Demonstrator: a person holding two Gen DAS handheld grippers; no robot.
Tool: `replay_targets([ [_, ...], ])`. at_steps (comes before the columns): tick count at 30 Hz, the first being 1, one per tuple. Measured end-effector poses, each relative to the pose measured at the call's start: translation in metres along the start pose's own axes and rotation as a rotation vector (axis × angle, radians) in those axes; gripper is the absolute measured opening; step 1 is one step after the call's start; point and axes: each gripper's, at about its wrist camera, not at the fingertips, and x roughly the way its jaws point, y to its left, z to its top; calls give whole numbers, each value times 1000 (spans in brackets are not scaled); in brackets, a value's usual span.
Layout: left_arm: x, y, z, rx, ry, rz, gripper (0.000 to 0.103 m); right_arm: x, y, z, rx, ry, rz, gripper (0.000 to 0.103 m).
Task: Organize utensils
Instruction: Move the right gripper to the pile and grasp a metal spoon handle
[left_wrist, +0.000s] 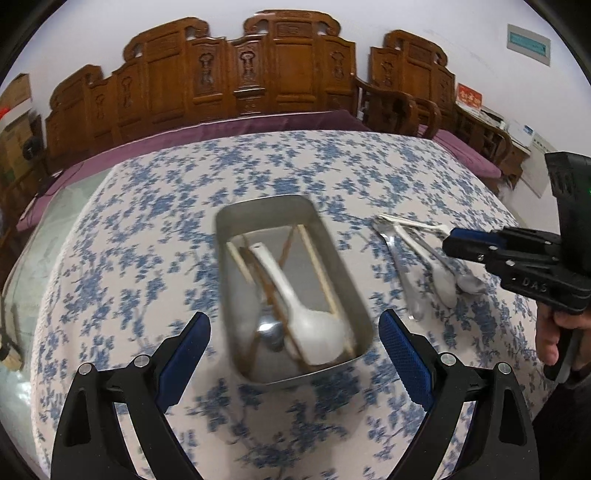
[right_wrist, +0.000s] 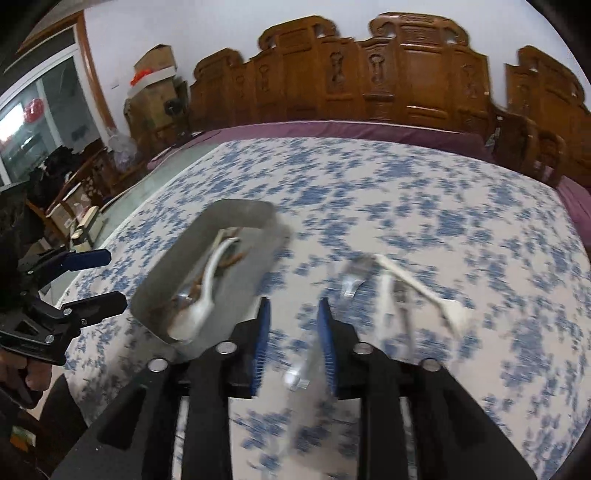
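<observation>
I judge I'm partway: the metal tray (left_wrist: 295, 221) mid-desk already holds chopsticks (left_wrist: 320, 269), a white spoon (left_wrist: 295, 302) and a metal spoon (left_wrist: 271, 330). Loose utensils (left_wrist: 417, 266) remain to its right. Left tongs (left_wrist: 295, 347) gape empty; right tongs (right_wrist: 293, 325) part-open, gripping nothing.

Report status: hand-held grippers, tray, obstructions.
Left hand-held gripper open, empty. Right hand-held gripper open, empty. Tray partly filled; loose utensils beside it. Nothing blocking.

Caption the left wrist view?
Open left gripper hovers over metal tray of spoons and chopsticks.
</observation>
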Motion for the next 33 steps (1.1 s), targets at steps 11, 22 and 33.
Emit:
replay_targets([
  [11, 29, -51, 14, 43, 21, -55, 89, -14, -75, -23, 52, -3, -136, 41],
  [22, 53, -83, 25, 58, 49, -76, 89, 17, -113, -46, 109, 81, -120, 41],
  [33, 71, -99, 22, 68, 85, -68, 89, 46, -83, -50, -35, 176, -103, 42],
])
